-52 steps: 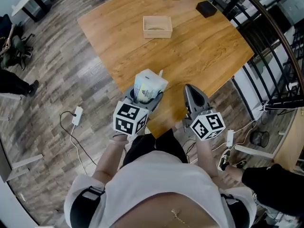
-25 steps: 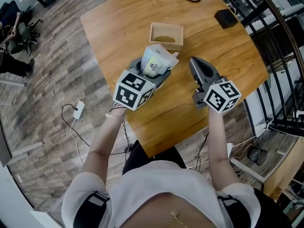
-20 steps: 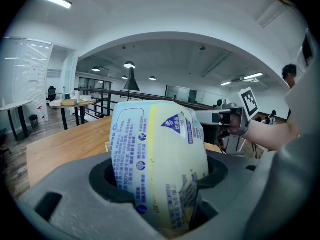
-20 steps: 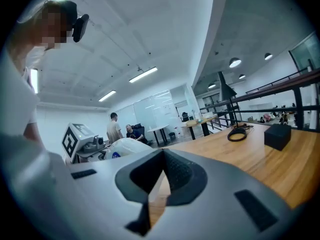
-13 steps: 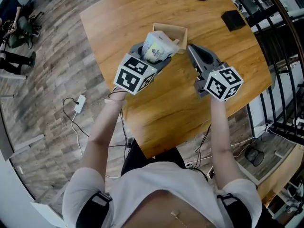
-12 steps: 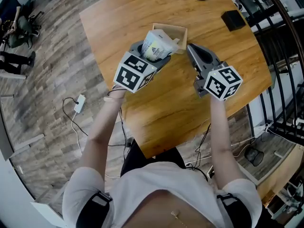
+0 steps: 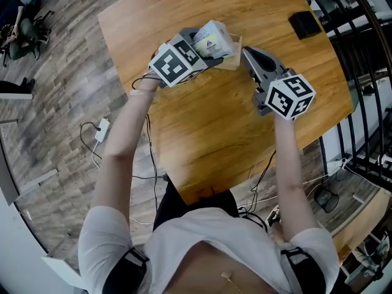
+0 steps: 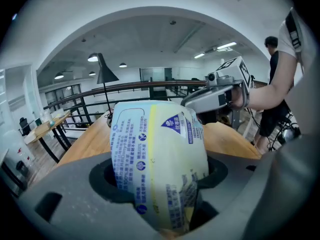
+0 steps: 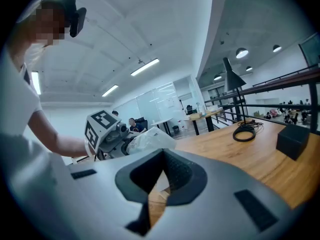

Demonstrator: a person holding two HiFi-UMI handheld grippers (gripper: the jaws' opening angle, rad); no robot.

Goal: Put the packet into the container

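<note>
Snugly in left tool (image 8: 160,201): packet (image 8: 155,149).

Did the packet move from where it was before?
Yes. The packet, held in the left gripper, went from the table's near edge across to the wooden box and now overlaps it.

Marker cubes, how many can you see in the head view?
2. The first cube rides on the left gripper, which holds the packet by the wooden container; the second cube rides on the right gripper. None seems hidden.
</note>
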